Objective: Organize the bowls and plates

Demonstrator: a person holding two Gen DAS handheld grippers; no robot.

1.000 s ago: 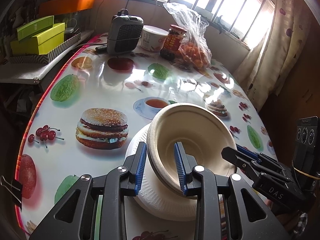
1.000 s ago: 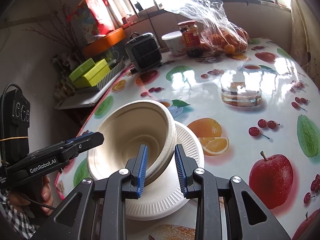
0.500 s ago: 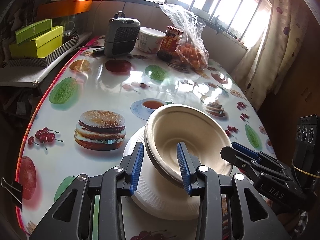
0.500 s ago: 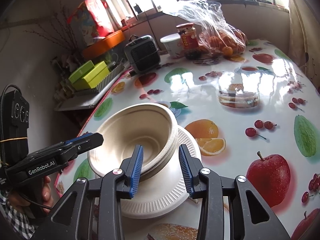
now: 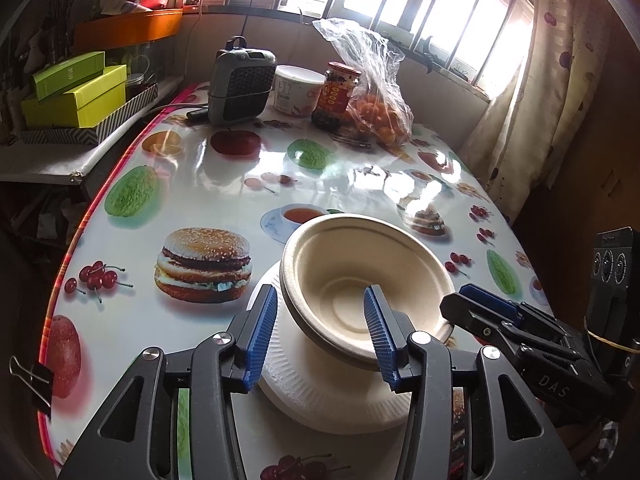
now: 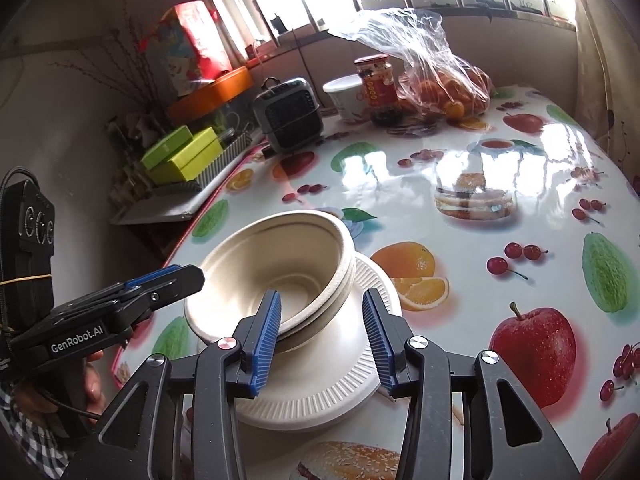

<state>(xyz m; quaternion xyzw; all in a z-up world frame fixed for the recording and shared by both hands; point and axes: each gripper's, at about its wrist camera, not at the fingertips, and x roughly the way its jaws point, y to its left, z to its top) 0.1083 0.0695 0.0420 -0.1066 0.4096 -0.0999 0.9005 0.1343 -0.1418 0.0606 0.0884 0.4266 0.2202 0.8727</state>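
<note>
Both sets of jaws have just been opening, and the beige bowls that sat tilted between them a second ago now rest lower and flatter on the white plates.

We see our left gripper with its blue pads spread apart, one outside the bowls' near rim and one over the inside, neither pressing on it. Our right gripper stands the same way on the other side of the bowls: one pad inside the rim, the other outside over the ribbed edge of the plates, with clear gaps. Nothing is gripped by either.

The bowls are nested and sit a little tilted on top of the plate stack, which lies on the fruit-print tablecloth just beside a printed burger. In the right wrist view a hand holds the left gripper's handle.

Well beyond the bowls, at the window end of the table, stand a grey heater, a white tub, a red-labelled jar and a plastic bag of oranges. Green boxes are stacked off the table edge.
</note>
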